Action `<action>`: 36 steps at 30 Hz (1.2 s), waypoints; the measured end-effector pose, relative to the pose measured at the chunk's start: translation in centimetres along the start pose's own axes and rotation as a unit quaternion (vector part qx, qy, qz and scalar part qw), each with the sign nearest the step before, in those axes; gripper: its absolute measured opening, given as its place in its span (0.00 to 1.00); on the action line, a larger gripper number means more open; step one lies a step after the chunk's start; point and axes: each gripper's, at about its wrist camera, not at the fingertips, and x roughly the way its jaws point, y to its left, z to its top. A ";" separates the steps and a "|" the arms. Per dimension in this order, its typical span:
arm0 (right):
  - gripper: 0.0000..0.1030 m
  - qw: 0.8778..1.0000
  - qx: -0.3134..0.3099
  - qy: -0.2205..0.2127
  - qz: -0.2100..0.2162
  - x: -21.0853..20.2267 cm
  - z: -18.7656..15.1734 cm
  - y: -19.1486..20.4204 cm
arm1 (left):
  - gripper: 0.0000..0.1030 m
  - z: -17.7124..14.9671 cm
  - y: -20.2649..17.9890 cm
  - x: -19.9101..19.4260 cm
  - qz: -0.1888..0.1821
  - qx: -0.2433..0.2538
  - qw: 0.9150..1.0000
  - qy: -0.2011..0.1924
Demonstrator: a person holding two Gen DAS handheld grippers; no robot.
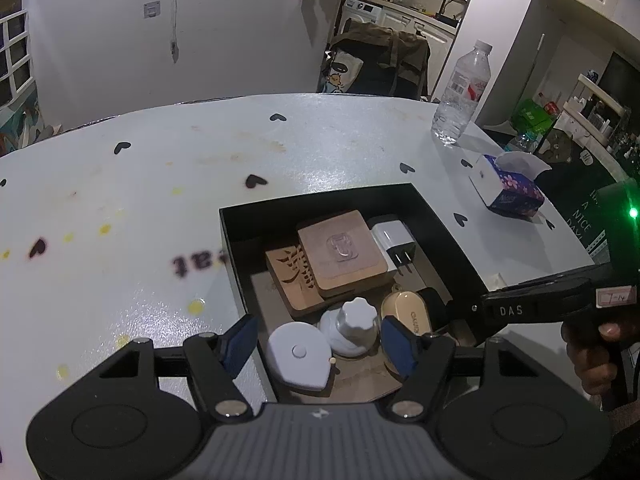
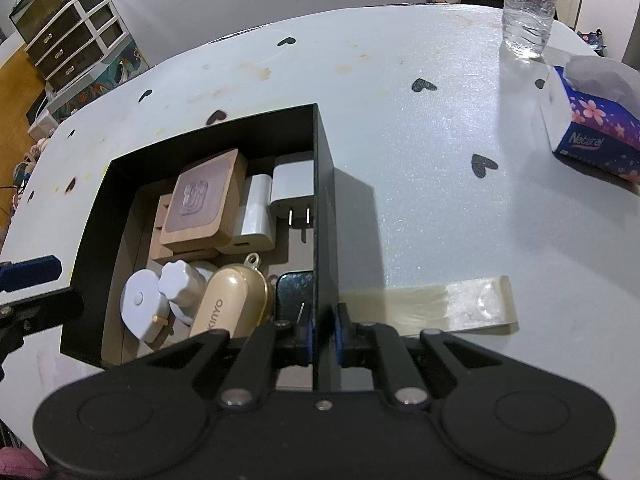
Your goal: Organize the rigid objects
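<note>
A black open box (image 1: 240, 264) sits on the white table. It holds two wooden blocks (image 1: 340, 252), white chargers (image 1: 394, 236), a white tape measure (image 1: 298, 354), a small white bottle (image 1: 354, 326), a beige case (image 1: 406, 314) and a dark object. My left gripper (image 1: 318, 346) is open and empty, hovering over the box's near end above the tape measure and bottle. My right gripper (image 2: 323, 334) is shut on the box's right wall (image 2: 323, 216); the box contents show in the right wrist view, with the beige case (image 2: 230, 300) nearest.
A water bottle (image 1: 460, 92) and a blue tissue box (image 1: 510, 184) stand on the table's far right. A strip of clear tape (image 2: 440, 304) lies on the table right of the box. The table edge curves behind; drawers (image 2: 68, 44) stand beyond it.
</note>
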 end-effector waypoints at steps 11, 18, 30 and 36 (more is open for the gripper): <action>0.10 1.000 0.000 0.000 0.000 0.0 0.0 0.0 | 0.70 2.5 0.4 -2.9 0.012 -0.015 0.999 -0.042; 0.09 0.999 -0.012 -0.048 -0.010 -3.0 0.4 0.8 | 0.70 3.8 0.8 -5.0 0.027 -0.038 0.996 -0.074; 0.12 0.979 -0.056 -0.198 -0.005 -12.3 0.1 4.1 | 0.71 3.0 -0.2 -7.3 0.043 -0.046 0.992 -0.109; 0.27 0.970 -0.040 -0.237 -0.029 -13.8 -1.9 4.3 | 0.81 1.7 -0.4 -7.4 0.057 -0.052 0.990 -0.119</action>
